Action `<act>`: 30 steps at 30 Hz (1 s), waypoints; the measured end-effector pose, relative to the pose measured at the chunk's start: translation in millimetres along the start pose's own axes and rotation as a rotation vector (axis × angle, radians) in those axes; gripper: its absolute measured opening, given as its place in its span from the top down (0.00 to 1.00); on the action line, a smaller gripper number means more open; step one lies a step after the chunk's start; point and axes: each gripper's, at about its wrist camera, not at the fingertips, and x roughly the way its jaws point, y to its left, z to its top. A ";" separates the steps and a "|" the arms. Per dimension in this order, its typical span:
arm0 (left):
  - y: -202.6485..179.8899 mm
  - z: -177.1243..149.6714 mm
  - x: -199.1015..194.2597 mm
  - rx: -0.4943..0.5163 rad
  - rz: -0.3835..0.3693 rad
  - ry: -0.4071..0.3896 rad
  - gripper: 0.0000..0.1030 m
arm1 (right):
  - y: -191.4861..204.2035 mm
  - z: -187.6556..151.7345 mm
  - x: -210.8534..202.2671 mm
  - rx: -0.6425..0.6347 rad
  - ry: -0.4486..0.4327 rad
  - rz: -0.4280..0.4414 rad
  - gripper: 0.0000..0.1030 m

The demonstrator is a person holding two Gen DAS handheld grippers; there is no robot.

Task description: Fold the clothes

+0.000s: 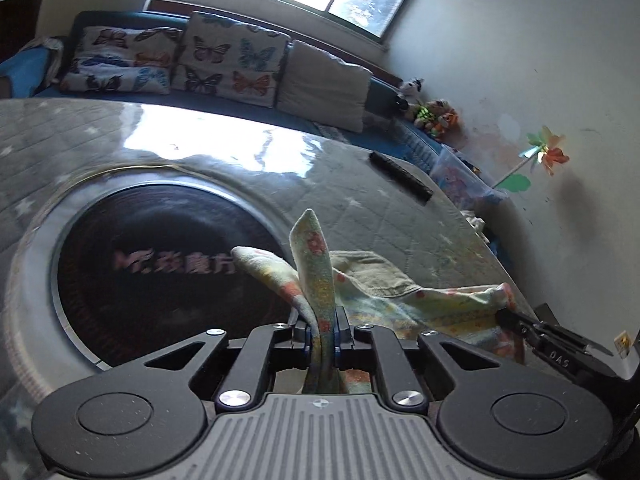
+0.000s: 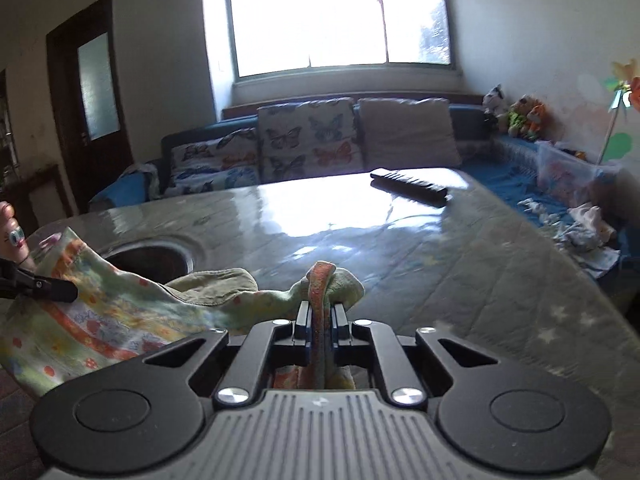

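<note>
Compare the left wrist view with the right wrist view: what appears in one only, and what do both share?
Left wrist view only: the lettering on the dark round inset in the table.
Right wrist view only: a dark door with a glass pane, and fingers behind the left gripper.
Both: the flowered cloth pinched in shut jaws by each gripper, the right gripper, the butterfly cushions, the black remote and the window.

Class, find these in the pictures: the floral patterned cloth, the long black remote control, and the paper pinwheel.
Floral patterned cloth (image 2: 100,320): right wrist view, on its striped spread part.
Long black remote control (image 2: 410,186): right wrist view, mid-body.
Paper pinwheel (image 1: 545,152): left wrist view, on its blades' hub.
</note>
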 end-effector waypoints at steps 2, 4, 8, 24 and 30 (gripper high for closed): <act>-13.3 5.7 13.7 0.025 -0.015 0.003 0.90 | -13.5 5.4 -3.4 0.012 -0.020 -0.039 0.93; -25.7 9.8 26.7 0.050 -0.037 0.003 0.90 | -26.3 9.6 -7.0 0.021 -0.036 -0.076 0.93; -49.8 15.7 49.3 0.099 -0.065 0.007 0.90 | -49.4 14.1 -11.3 0.037 -0.058 -0.146 0.93; -70.4 13.8 86.9 0.215 0.062 -0.002 0.56 | -74.1 1.2 19.6 0.108 0.022 -0.150 0.74; -71.9 15.9 110.2 0.216 0.039 0.029 0.58 | -55.0 6.7 58.2 0.107 0.060 -0.050 0.72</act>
